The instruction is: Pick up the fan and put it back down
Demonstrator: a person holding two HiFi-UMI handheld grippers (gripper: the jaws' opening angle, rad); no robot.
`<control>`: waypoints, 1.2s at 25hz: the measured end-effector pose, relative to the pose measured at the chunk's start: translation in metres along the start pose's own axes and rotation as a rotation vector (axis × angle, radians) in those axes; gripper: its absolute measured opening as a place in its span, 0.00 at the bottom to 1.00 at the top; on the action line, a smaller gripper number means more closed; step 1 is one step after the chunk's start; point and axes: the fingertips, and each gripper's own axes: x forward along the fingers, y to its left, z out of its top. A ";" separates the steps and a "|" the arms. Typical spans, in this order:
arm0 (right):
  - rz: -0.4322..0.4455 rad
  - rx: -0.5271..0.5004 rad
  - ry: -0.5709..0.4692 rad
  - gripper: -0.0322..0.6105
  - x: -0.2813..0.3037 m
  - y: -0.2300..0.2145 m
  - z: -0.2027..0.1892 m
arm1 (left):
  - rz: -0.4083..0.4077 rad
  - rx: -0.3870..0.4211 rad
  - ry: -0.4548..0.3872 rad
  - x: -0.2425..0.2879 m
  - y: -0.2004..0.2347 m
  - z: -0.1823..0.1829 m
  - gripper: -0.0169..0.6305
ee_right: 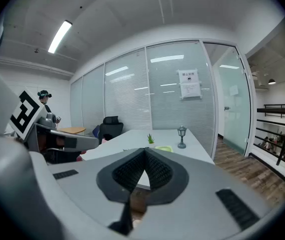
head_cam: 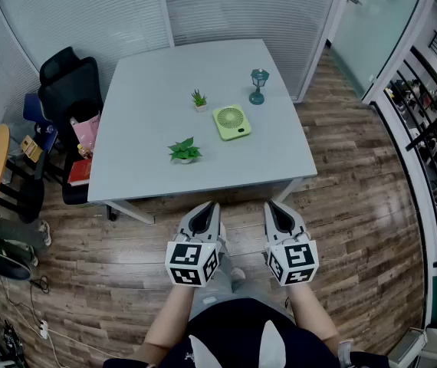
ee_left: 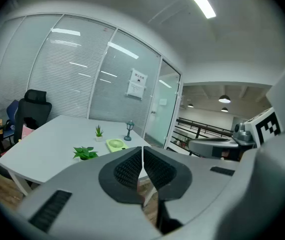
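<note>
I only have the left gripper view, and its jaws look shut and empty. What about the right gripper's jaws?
Observer: In its own view the right gripper has its jaws together, with nothing between them.
Operator: How do both grippers stand to the table?
Observer: In the head view the left gripper and the right one both hang over the wood floor, short of the table's near edge.
Operator: What surrounds the fan from above?
Observer: The fan lies flat and touches nothing. The lamp is just beyond it, the small plant is to its left, and the larger plant is nearer you.
</note>
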 end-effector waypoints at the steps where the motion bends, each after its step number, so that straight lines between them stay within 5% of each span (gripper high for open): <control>1: -0.001 0.000 -0.004 0.05 0.000 0.001 0.001 | -0.002 0.002 -0.004 0.000 0.000 0.002 0.07; 13: 0.009 0.009 -0.045 0.05 0.020 -0.010 0.017 | -0.017 0.020 -0.013 0.023 0.004 0.024 0.07; 30: 0.098 0.053 -0.063 0.06 0.128 -0.059 0.056 | -0.008 -0.009 0.003 0.129 0.048 0.066 0.07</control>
